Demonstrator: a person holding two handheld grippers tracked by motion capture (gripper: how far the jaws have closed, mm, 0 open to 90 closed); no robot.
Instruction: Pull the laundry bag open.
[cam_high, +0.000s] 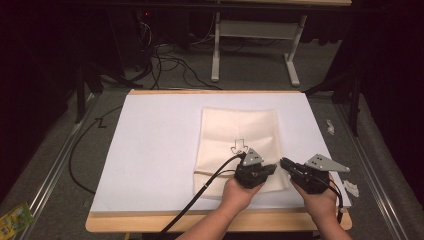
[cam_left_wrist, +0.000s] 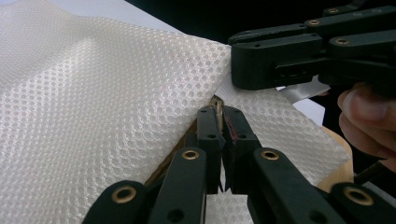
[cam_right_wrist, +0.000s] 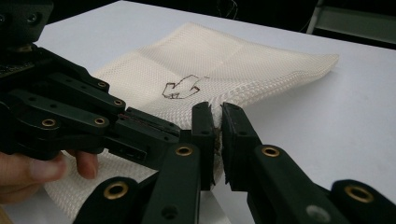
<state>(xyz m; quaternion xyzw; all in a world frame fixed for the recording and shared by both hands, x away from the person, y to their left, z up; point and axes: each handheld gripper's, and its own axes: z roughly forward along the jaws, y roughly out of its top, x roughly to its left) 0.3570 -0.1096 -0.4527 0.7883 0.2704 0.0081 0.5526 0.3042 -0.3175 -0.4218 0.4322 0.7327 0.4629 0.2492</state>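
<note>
A cream mesh bag (cam_high: 235, 135) with a small drawn arrow (cam_high: 239, 146) lies flat on the white sheet (cam_high: 150, 150). Both grippers meet at the bag's near right corner. My left gripper (cam_high: 273, 169) points right. In the left gripper view its jaws are shut (cam_left_wrist: 219, 112) on a small brass-coloured tab at the bag's edge (cam_left_wrist: 218, 103). My right gripper (cam_high: 284, 162) points left, and its jaws (cam_right_wrist: 215, 112) are shut on the mesh bag's corner (cam_right_wrist: 261, 79). That corner is lifted slightly off the sheet. The two grippers' tips almost touch.
The white sheet covers a wooden board (cam_high: 150, 222) whose edge shows at the front. Small white scraps (cam_high: 351, 187) lie at the board's right edge. A desk frame (cam_high: 255, 45) and cables (cam_high: 170, 65) stand on the floor behind. A cable (cam_high: 200, 192) trails from the left gripper.
</note>
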